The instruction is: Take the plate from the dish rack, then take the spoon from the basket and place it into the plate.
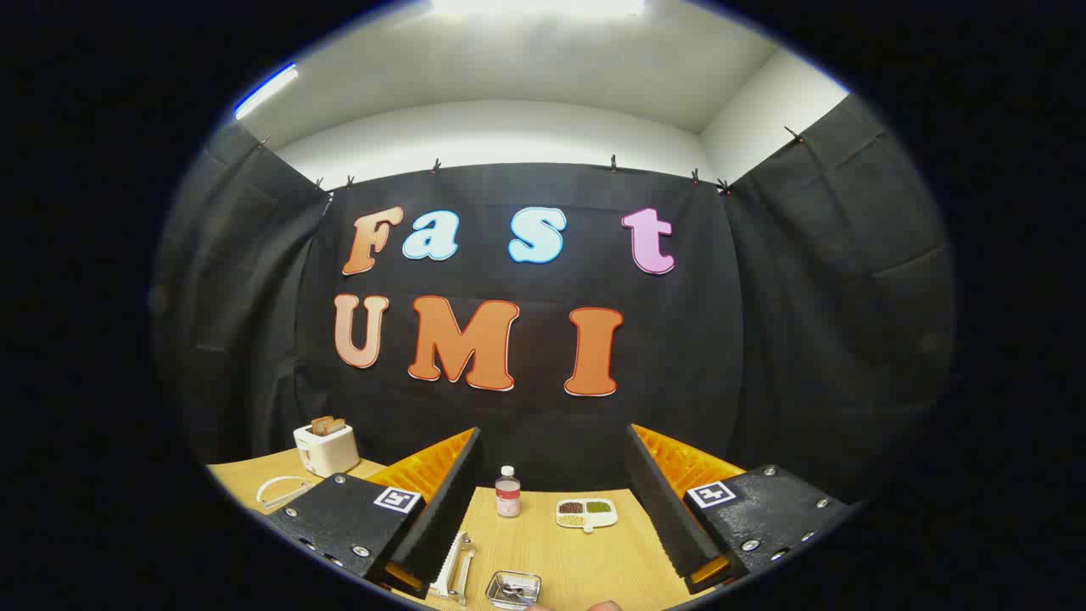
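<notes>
My hand-held gripper (551,501) is wide open over the desk (585,560); the wire basket (513,590) holds something small and glinting.

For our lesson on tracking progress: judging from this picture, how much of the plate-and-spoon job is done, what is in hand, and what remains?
Nothing looks done yet. The hand-held gripper hangs open above the wooden table, its fingers holding nothing. The dish rack sits low beside one finger, and the basket with what looks like cutlery lies between the fingers. All steps remain: taking the plate, then moving the spoon into it.
</notes>
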`<state>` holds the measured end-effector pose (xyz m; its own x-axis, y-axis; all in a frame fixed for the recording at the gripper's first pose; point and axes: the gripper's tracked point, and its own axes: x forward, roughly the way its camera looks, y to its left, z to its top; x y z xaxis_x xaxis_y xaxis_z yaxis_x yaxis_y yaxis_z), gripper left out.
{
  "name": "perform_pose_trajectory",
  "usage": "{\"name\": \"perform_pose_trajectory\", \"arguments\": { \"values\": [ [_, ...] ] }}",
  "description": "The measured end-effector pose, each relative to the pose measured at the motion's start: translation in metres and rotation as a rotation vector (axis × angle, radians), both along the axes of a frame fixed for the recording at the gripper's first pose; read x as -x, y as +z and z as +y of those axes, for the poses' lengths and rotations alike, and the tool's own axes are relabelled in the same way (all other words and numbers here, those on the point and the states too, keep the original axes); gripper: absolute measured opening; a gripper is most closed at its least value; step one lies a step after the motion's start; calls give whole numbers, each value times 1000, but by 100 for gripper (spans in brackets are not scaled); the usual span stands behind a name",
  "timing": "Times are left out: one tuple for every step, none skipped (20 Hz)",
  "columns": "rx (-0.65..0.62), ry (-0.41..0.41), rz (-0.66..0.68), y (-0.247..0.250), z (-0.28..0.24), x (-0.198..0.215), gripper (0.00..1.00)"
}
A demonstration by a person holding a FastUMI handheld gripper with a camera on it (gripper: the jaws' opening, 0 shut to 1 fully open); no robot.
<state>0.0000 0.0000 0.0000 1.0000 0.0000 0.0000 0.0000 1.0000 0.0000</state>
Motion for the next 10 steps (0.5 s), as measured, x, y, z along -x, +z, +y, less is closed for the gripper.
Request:
{"name": "perform_pose_trajectory", "arguments": {
  "values": [
    [3, 10, 5, 0, 4, -1, 98],
    [4, 12, 3, 2, 5, -1, 98],
    [4, 13, -1, 3, 6, -2, 98],
    [0, 14, -1, 4, 9, -4, 98],
    [-7, 19, 3, 3, 11, -4, 98],
    [-12, 26, 7, 3, 14, -5, 98],
    [-14, 27, 10, 3, 15, -6, 98],
    [-15, 28, 9, 4, 15, -6, 98],
    [-16, 26, 5, 7, 16, -6, 98],
    [-19, 28, 5, 8, 17, -7, 98]
  ]
}}
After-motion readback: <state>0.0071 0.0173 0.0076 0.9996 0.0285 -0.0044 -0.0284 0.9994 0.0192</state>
